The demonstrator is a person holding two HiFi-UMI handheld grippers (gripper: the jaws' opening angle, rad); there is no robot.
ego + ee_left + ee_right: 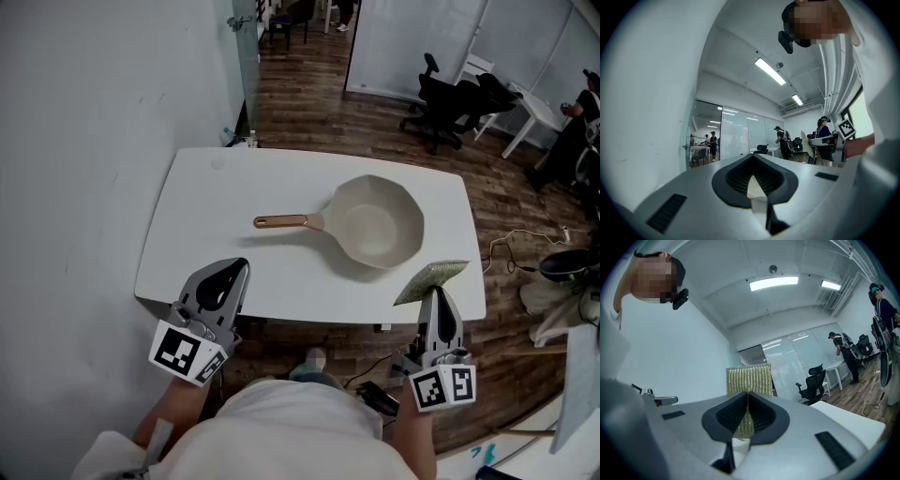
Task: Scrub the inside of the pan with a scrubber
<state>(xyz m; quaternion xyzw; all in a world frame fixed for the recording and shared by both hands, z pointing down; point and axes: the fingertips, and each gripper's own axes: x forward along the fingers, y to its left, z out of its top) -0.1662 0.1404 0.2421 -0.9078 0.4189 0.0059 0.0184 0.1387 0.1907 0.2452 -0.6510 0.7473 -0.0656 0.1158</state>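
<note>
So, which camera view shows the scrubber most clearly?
The right gripper view: the scrubber sits in the centre, its yellow-green ribbed weave clear, pinched between the right gripper's jaws. The head view shows it small and tilted beyond those jaws. The left gripper view shows only a thin, distant sliver.

Pan (pixel 380 225): cream, copper handle pointing left, mid-worktop (pixel 216 234).
Right gripper (pixel 437 292): jaws clamped on greenish scrubber (pixel 431 277), over front edge.
Left gripper (pixel 236 267): jaws together, empty, front-left edge.
</note>
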